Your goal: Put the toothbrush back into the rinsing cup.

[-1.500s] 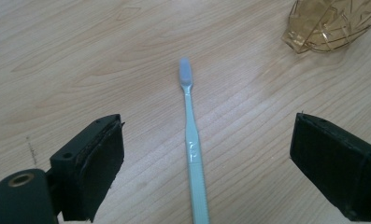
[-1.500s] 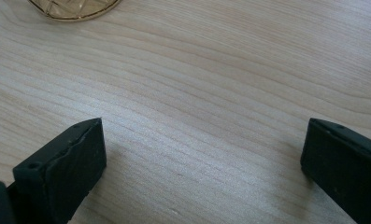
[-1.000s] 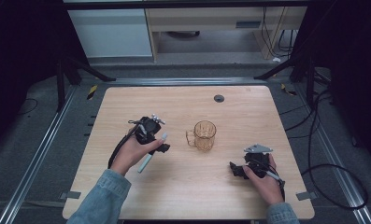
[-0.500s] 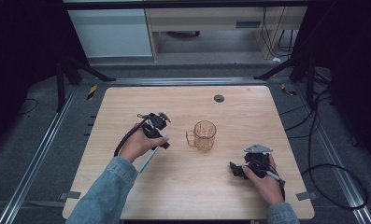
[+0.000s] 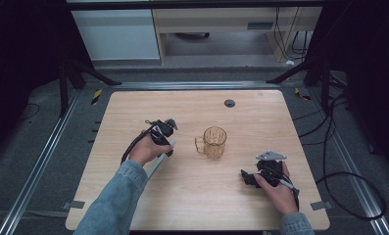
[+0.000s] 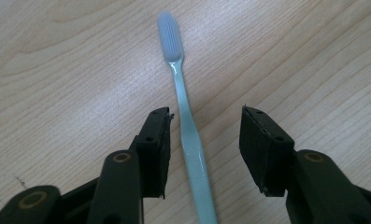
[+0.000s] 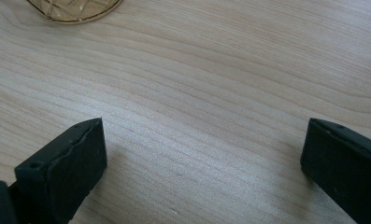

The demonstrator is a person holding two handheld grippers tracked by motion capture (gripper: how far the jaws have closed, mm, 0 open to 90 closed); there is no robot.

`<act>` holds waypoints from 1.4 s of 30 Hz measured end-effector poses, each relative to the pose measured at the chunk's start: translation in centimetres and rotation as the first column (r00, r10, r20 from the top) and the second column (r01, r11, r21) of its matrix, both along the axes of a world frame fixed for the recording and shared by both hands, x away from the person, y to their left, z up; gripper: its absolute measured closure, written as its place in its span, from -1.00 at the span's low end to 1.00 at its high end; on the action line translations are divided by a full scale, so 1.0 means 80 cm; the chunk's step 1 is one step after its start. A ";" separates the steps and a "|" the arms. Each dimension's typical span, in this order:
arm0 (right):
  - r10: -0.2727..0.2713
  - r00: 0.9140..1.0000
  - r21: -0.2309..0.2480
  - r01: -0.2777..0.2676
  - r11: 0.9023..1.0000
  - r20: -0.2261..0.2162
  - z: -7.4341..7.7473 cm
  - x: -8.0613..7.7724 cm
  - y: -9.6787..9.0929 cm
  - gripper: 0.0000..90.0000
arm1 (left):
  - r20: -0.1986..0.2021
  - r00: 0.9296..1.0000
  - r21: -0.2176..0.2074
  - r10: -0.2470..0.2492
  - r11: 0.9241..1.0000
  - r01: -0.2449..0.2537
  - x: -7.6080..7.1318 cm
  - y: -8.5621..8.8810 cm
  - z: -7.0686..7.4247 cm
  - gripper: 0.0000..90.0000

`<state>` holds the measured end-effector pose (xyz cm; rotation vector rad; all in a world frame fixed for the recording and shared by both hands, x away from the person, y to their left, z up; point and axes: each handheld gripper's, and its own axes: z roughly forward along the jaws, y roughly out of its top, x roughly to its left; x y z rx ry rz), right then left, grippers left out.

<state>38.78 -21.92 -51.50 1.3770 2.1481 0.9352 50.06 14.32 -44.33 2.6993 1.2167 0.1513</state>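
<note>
Left gripper view shows the left gripper (image 6: 204, 144) set over the toothbrush (image 6: 185, 116), whose pale blue handle runs up between the two black jaws while the bristled head points away from the camera. The jaws have just been closing; a gap remains on each side of the handle, narrower at the left pad, so the pads do not yet press on it and the gripper counts as open. The step in hand appears to be the grasp of the toothbrush. The next move likely calls for closing the jaws squarely across the handle, with the tips low enough to catch the thin shaft lying flat on the table (image 5: 260, 112). In the high view the left gripper (image 5: 163, 134) is left of centre, and the toothbrush (image 5: 155, 167) lies slanted beneath the hand, its near end toward the left forearm. The amber glass mug (image 5: 214, 142) stands upright just right of the left gripper, handle turned toward it, and is apart from the toothbrush. The right gripper (image 5: 248, 177) rests near the near right corner with jaws spread wide on bare wood, holding nothing. Open room lies on the far half of the table, where a small dark grommet (image 5: 230, 103) sits near the far edge. The left edge is well apart from the grasp point
</note>
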 end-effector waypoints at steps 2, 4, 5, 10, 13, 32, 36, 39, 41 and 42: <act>0.002 1.000 0.001 -0.002 1.000 0.001 0.000 0.000 0.000 -0.98 | -0.010 1.000 0.005 0.005 1.000 -0.005 0.002 0.000 -0.003 0.23; -0.001 1.000 0.002 0.001 1.000 -0.001 0.000 0.000 0.000 -0.98 | -0.021 1.000 0.011 0.009 1.000 -0.009 0.003 0.000 -0.005 0.26; 0.002 1.000 0.001 -0.002 1.000 0.001 0.000 0.000 0.000 -0.98 | -0.023 1.000 0.013 0.011 1.000 -0.011 0.003 0.000 -0.006 0.28; -0.001 1.000 0.001 0.001 1.000 -0.001 0.000 0.000 0.000 -0.98 | -0.037 0.999 0.026 0.019 1.000 -0.018 0.006 0.001 -0.010 0.39; 0.000 1.000 0.002 0.000 1.000 0.000 0.000 0.000 -0.001 -0.98 | -0.044 0.998 0.029 0.034 0.999 -0.033 0.009 0.003 -0.013 0.45; 0.000 1.000 0.003 0.000 1.000 0.000 0.000 0.000 -0.001 -0.98 | -0.076 0.996 0.044 0.041 0.998 -0.038 0.014 0.005 -0.020 0.60; -0.001 1.000 0.005 0.001 1.000 -0.002 0.000 0.000 -0.001 -0.98 | -0.081 0.996 0.041 0.041 0.998 -0.038 0.015 0.005 -0.020 0.63; -0.003 1.000 0.004 0.003 1.000 -0.003 0.000 0.000 -0.001 -0.98 | -0.088 0.995 0.044 0.040 0.998 -0.036 0.015 0.005 -0.020 0.65; -0.004 1.000 0.003 0.004 1.000 -0.004 0.000 -0.001 -0.001 -0.98 | -0.088 0.995 0.043 0.042 0.998 -0.038 0.015 0.005 -0.021 0.66; -0.004 1.000 0.003 0.004 1.000 -0.004 0.000 -0.001 -0.001 -0.98 | -0.088 0.995 0.043 0.042 0.998 -0.038 0.015 0.005 -0.021 0.67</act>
